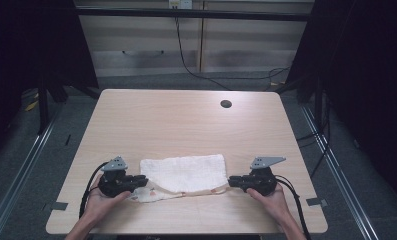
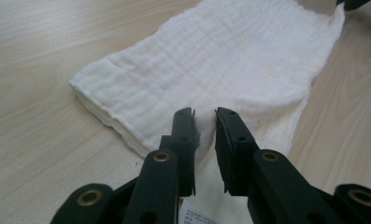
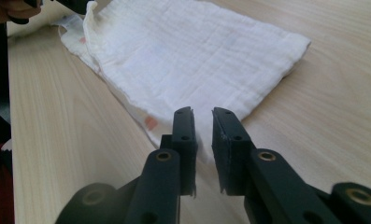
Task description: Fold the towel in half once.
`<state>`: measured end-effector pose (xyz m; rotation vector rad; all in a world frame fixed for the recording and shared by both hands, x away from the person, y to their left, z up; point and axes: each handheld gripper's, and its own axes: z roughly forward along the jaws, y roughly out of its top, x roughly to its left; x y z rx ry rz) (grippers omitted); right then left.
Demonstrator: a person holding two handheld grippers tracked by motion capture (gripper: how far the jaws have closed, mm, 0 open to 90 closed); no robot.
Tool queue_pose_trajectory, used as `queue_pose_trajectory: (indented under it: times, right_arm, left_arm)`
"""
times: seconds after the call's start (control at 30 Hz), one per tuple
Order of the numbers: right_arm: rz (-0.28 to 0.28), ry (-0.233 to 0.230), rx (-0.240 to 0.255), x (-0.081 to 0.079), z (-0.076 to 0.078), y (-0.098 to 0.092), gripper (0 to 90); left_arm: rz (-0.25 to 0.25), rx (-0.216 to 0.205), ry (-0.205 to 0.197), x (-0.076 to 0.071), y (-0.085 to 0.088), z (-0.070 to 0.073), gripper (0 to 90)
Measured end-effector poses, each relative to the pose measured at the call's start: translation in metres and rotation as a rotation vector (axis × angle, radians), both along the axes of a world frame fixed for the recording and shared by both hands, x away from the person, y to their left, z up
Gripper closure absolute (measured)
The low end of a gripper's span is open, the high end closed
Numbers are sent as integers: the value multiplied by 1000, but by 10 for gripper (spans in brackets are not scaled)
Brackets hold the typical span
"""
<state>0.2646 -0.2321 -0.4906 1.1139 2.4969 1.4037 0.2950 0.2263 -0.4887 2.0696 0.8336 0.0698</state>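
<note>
A white folded cloth [image 1: 183,172] lies near the front edge of the wooden table [image 1: 186,120], with a patterned underlayer showing along its near side. My left gripper [image 1: 145,181] pinches the cloth's near left corner, and the fabric [image 2: 211,60] runs up between its narrow-set jaws [image 2: 205,114]. My right gripper [image 1: 231,181] pinches the near right corner, and the cloth [image 3: 197,51] passes between its jaws [image 3: 203,112]. The near edge is drawn between the two grippers, each corner a little raised. A small label [image 2: 190,212] shows under the left jaws.
A round cable hole [image 1: 226,104] sits at the table's back right. Behind the table stands a light cabinet [image 1: 196,45] with a black cable [image 1: 186,60] hanging down. Dark curtains flank both sides. Bare tabletop stretches beyond the cloth.
</note>
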Motion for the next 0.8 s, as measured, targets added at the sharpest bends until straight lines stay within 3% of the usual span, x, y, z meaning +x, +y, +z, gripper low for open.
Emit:
queue_pose_trajectory:
  times: [0.2, 0.27, 0.47, 0.57, 0.8]
  right_arm:
    - [-23, -14, 22, 1, 5, -2, 703]
    - [-35, -11, 25, 3, 7, -2, 678]
    - [-42, -15, 4, 18, 8, 3, 663]
    - [-45, -25, 1, 31, 10, 6, 674]
    - [-57, -17, -6, 70, 12, 15, 711]
  left_arm:
    - [26, -63, -30, 0, 11, 12, 726]
    - [39, -63, -28, 1, 13, 12, 725]
    - [46, -27, -31, 12, 7, 8, 727]
    - [25, -1, -45, 20, 3, 6, 823]
    - [27, 43, -7, 27, -1, -9, 868]
